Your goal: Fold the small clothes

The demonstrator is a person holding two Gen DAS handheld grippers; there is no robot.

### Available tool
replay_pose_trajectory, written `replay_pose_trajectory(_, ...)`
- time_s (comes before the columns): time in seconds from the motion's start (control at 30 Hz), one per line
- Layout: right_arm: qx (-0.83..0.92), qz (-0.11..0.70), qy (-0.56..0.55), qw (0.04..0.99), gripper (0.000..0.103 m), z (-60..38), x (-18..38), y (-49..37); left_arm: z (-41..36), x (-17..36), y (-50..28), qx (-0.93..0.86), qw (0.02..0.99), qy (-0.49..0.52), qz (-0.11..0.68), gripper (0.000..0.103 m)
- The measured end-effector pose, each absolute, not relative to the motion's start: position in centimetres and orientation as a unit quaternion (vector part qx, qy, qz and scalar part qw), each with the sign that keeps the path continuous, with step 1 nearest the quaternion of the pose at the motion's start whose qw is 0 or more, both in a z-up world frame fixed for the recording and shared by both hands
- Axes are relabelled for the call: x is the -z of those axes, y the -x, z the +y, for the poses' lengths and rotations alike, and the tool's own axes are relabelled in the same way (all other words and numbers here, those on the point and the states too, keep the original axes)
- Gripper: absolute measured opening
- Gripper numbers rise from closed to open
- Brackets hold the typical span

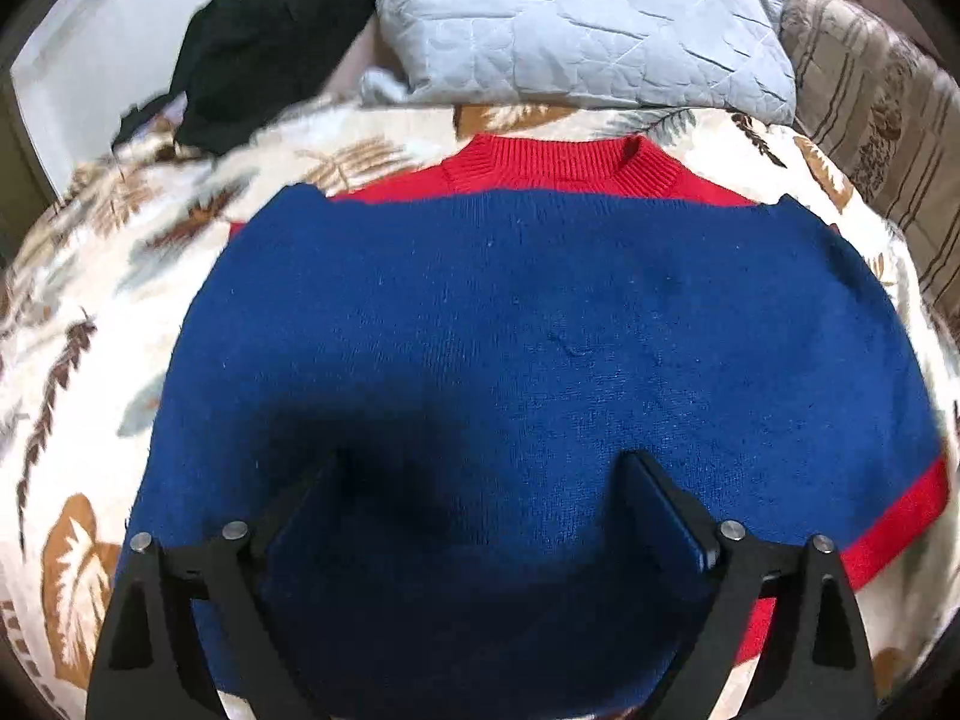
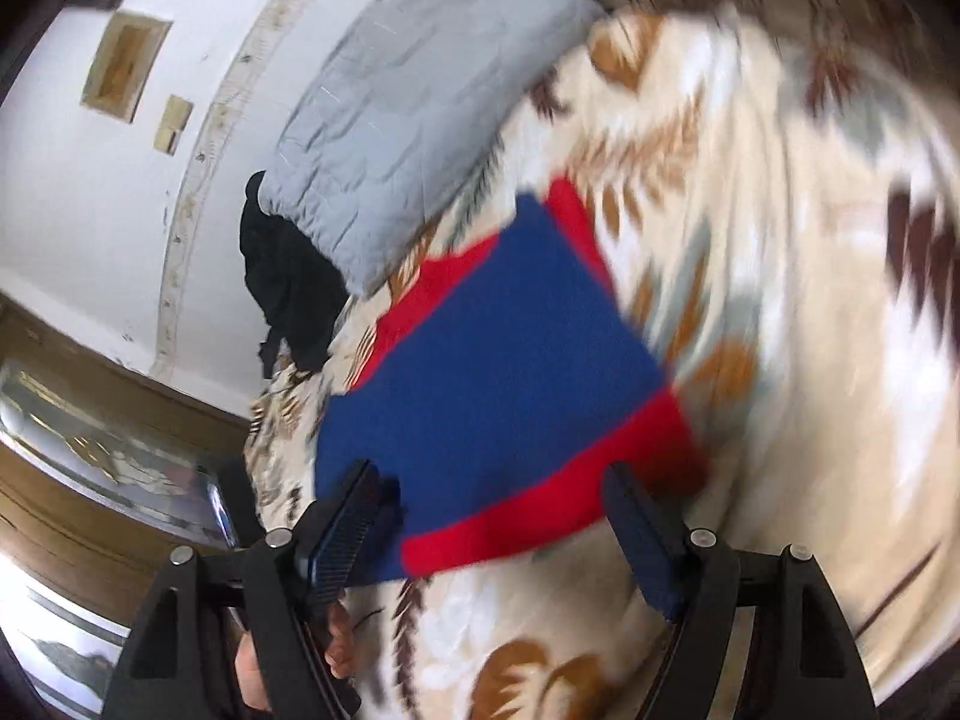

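A small blue sweater [image 1: 528,360] with a red collar and red hem lies flat and folded on a leaf-patterned blanket [image 1: 84,276]. My left gripper [image 1: 480,468] is open and empty, hovering just above the sweater's near part. In the right wrist view the same sweater [image 2: 498,372] lies ahead, red hem towards me. My right gripper [image 2: 492,486] is open and empty, its fingers on either side of the hem's near corner. This view is motion-blurred.
A grey quilted pillow [image 1: 588,24] and a black garment [image 1: 270,42] lie beyond the sweater by the white wall [image 2: 78,192]. A striped brown cushion [image 1: 882,120] sits at far right. The bed edge and a wooden cabinet [image 2: 102,450] are at left.
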State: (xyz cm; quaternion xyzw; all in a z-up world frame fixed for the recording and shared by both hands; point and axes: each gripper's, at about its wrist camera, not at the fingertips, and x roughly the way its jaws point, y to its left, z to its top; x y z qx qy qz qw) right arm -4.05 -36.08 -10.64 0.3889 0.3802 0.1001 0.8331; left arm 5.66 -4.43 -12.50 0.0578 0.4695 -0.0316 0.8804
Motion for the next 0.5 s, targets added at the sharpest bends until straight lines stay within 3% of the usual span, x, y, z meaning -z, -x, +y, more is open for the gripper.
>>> replay_pose_trajectory(0.17, -0.083, 0.407, -0.317, 0.853, 0.080, -37.9, 10.2, -3.8, -4.4, 12.5, -5.8, 0.034, 0.878, -0.055, 0.475, 0.095)
replay_pose_trajectory(0.27, -0.097, 0.477, -0.304, 0.819, 0.079, -37.9, 13.0, -9.8, -4.4, 12.5, -6.1, 0.033, 0.877, -0.054, 0.476, 0.096)
replay_pose_trajectory(0.3, -0.119, 0.496, -0.309, 0.803, 0.065, -37.5, 13.9, -10.8, -4.3, 12.6, -6.0, 0.033, 0.877, -0.054, 0.476, 0.096)
replay_pose_trajectory(0.33, -0.125, 0.510, -0.290, 0.800, 0.025, -36.8, 14.1, -11.5, -4.3, 12.6, -6.0, 0.033, 0.877, -0.055, 0.475, 0.096)
replay_pose_trajectory(0.5, -0.059, 0.500, -0.190, 0.843, 0.016, -35.8, 12.0, -11.1, -4.4, 12.7, -5.9, 0.035, 0.879, -0.055, 0.472, 0.097)
